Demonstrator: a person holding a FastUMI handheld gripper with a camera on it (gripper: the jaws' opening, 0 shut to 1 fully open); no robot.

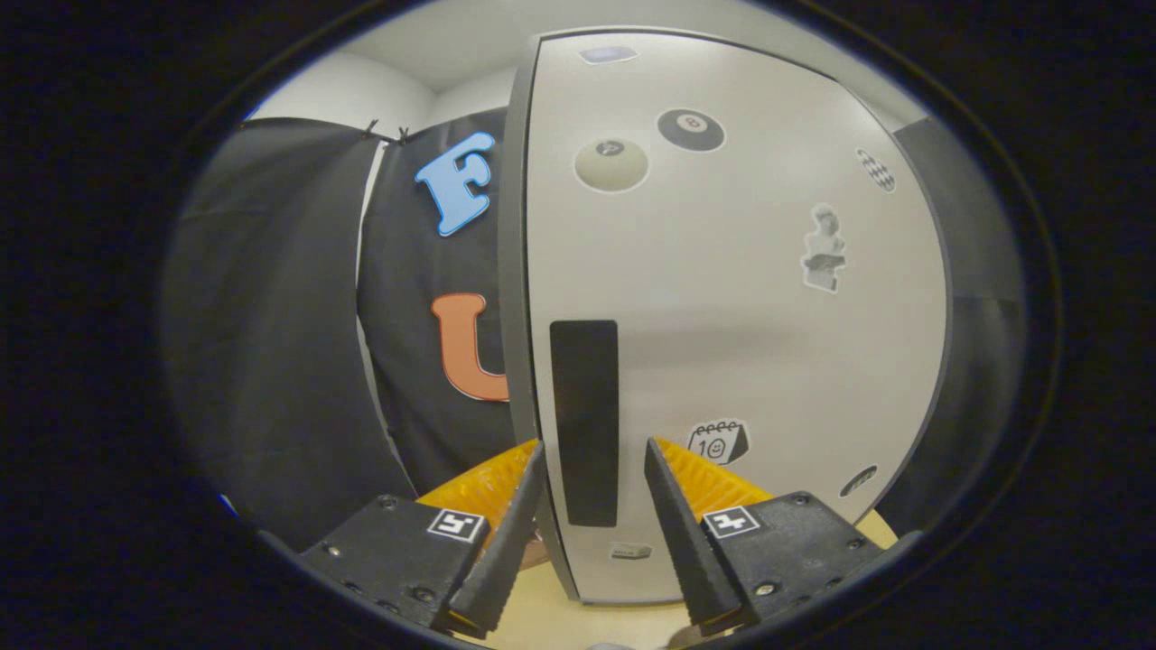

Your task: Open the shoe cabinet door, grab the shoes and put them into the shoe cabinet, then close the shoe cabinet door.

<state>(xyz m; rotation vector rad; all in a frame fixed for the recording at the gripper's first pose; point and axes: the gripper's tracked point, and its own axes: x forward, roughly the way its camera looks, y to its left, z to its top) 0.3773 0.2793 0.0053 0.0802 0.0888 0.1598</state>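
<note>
White cabinet door [722, 316] stands just ahead of the tool [591, 451], its fingers apart around the black handle [584, 420].

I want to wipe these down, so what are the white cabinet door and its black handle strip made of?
The white cabinet door looks like smooth laminated board, satin: soft, dull reflections, flat stickers. The black handle strip looks matte plastic or a recess, unclear. The gripper is open, its fingers astride the door's edge.

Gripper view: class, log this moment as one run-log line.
stage: at cabinet door | gripper: open, fingers astride door's free edge, black handle strip between | shoes: unplaced
</note>
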